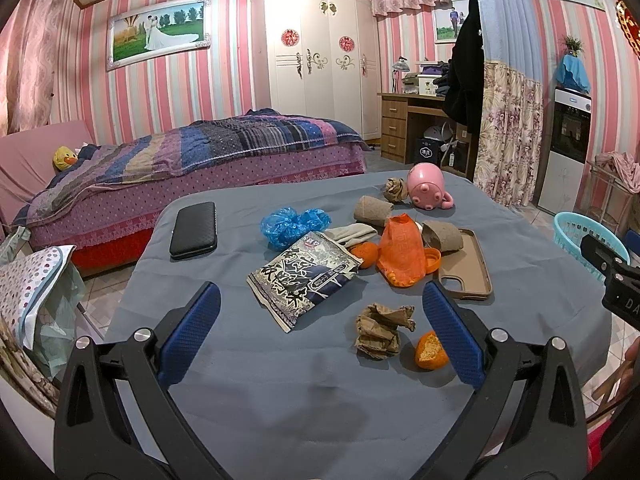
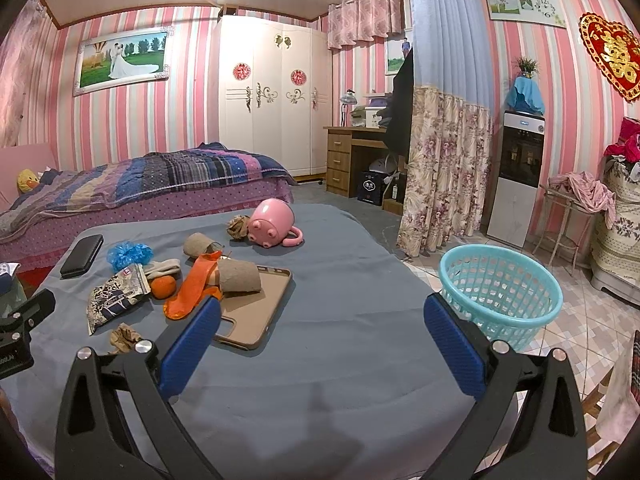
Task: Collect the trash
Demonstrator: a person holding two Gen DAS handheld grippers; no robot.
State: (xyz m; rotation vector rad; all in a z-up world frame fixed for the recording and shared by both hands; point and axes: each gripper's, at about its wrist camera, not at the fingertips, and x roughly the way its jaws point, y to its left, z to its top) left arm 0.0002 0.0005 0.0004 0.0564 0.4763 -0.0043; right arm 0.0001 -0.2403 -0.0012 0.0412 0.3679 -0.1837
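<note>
- Leftmost, a black case (image 1: pixel 193 230) lies flat near the far left edge of the grey-covered worktop (image 1: pixel 304 392).
- Next, a blue plastic wad (image 1: pixel 294 225) sits just behind a black-and-white snack bag (image 1: pixel 302 282), which lies flat near the middle.
- Both fingers of the left claw (image 1: pixel 320 334) stand wide apart above the worktop, holding nothing; the snack bag and a crumpled brown paper (image 1: pixel 382 332) lie between and beyond them.
- An orange peel half (image 1: pixel 430 352) rests just beside that brown paper, close to the claw's right finger.
- Farther back, a whole orange (image 1: pixel 366 254), an orange wrapper (image 1: pixel 402 256) and two cardboard tubes (image 1: pixel 374 210) cluster together, touching a brown phone case (image 1: pixel 466 268).
- At the far edge a pink mug (image 1: pixel 426 188) lies on its side beside another paper ball (image 1: pixel 395 190).
- The right claw (image 2: pixel 322 344) is likewise spread open and empty, over bare cloth at the worktop's right part.
- A turquoise basket (image 2: pixel 500 292) stands on the tiled floor, just off the worktop's right edge.
</note>
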